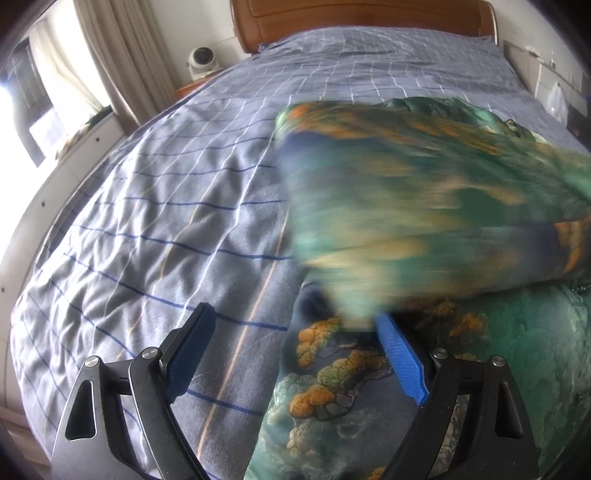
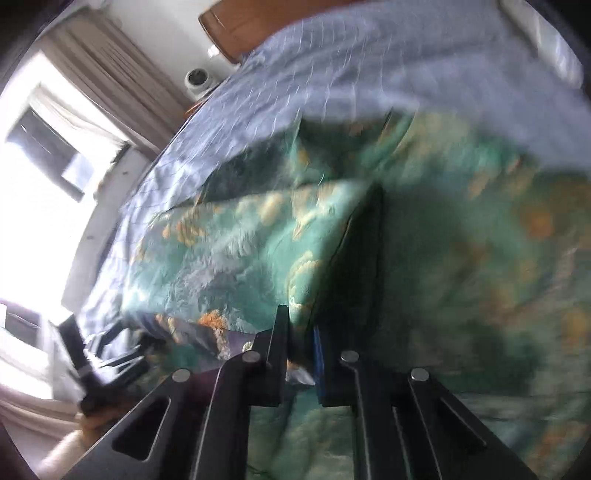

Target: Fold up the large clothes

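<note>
A large green garment [image 1: 424, 192] with orange and blue print lies on the bed's right side; a blurred fold of it hangs in the air over the lower layer [image 1: 351, 387]. My left gripper [image 1: 295, 332] is open, its fingers wide apart at the garment's left edge, holding nothing. In the right wrist view my right gripper [image 2: 301, 328] is shut on a fold of the garment [image 2: 229, 251] and holds it lifted above the bed. The left gripper [image 2: 107, 365] shows there at the lower left.
The bed [image 1: 166, 192] has a blue-grey checked cover, wrinkled on its left half. A wooden headboard [image 1: 362, 18] stands at the far end. A white round device [image 1: 202, 59] sits on a bedside stand. Curtains [image 1: 122, 55] and a bright window are at the left.
</note>
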Tool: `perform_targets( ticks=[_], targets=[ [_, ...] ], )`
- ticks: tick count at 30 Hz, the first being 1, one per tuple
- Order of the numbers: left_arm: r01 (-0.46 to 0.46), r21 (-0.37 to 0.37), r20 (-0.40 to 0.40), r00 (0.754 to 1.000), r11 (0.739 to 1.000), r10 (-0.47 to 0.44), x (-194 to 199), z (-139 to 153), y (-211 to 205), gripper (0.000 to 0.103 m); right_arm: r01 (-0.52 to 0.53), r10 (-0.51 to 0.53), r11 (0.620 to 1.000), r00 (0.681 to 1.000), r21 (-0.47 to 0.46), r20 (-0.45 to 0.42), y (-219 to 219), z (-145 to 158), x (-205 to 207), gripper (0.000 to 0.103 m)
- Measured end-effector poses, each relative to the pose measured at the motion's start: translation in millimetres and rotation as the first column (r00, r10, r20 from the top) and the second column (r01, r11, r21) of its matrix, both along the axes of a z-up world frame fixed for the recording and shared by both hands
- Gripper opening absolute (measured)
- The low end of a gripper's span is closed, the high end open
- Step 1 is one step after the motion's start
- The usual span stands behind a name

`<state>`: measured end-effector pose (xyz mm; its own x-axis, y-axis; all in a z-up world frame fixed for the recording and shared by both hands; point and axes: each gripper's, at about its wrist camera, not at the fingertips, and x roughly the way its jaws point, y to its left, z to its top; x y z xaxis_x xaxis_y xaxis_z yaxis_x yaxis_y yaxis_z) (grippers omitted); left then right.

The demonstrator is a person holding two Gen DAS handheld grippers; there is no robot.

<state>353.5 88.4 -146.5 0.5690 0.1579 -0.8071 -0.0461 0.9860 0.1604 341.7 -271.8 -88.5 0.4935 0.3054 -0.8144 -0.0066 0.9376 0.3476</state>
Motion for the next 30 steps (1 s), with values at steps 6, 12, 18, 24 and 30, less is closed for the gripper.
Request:
perform_targets(
  ticks=[6,12,18,24,30],
  targets=[
    [-0.041,-0.039,-0.038,0.998,0.998,0.04,5,-11,7,0.095,0.126,-0.131,0.986,0.991,-0.11,-0.039,-37,-13,-5,0.013],
    [0.009,-0.007,-0.021,1.0,1.0,-0.009,-21,10,7,0.094,0.142,-0.139,0.986,0.989,0.087,-0.042,-61,-23,-17,0.058],
    [0.086,-0.001,0.02,0.996,0.996,-0.086,-84,41,24,0.094,0.134,-0.139,0.986,0.989,0.104,0.047,-81,11,-68,0.072],
    [0.055,-0.071,0.013,0.998,0.996,-0.054,-142,50,65,0.095,0.119,-0.124,0.989,0.991,0.093,0.056,-116,11,-162,0.073],
    [0.053,-0.27,-0.059,0.996,0.961,-0.072,-184,33,96,0.095,0.179,-0.181,0.983,0.981,0.034,0.075,-155,-1,-268,0.073]
  ],
)
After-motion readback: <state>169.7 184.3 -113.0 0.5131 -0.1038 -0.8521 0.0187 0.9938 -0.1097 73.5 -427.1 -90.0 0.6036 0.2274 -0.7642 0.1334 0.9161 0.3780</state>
